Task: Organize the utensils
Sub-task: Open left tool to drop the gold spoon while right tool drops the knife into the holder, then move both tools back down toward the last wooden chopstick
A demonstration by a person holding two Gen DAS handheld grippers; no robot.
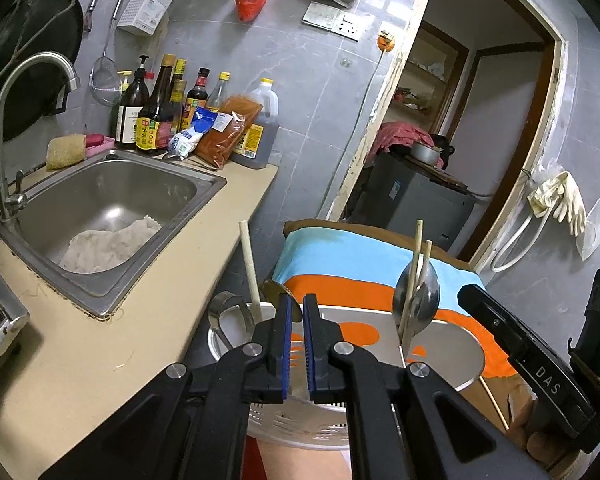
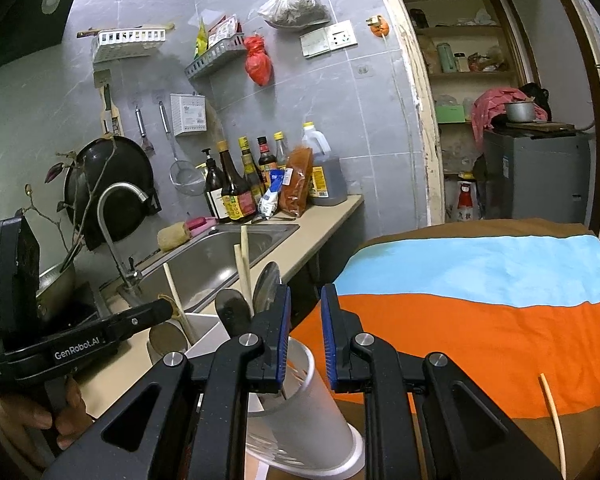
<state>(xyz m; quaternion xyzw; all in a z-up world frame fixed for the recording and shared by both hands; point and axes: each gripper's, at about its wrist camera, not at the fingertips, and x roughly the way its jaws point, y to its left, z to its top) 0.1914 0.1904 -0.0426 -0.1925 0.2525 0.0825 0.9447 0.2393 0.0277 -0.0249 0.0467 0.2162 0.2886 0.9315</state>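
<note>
Right now your left gripper (image 1: 297, 320) sits nearly pressed together, nothing between its pads, just above the white utensil holder (image 1: 300, 420). Ahead to its right, a spoon (image 1: 418, 300) and chopsticks (image 1: 414, 276) stand upright. Your right gripper (image 2: 306, 332) shows a narrow gap, holding nothing; one loose chopstick (image 2: 553, 420) lies right of it on the striped cloth (image 2: 480, 300).

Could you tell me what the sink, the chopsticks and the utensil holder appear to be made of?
Sink: brushed stainless steel, judging by its dull grey sheen. Chopsticks: probably pale bamboo or wood, matte. Utensil holder: apparently white plastic, smooth, with slotted holes.
</note>
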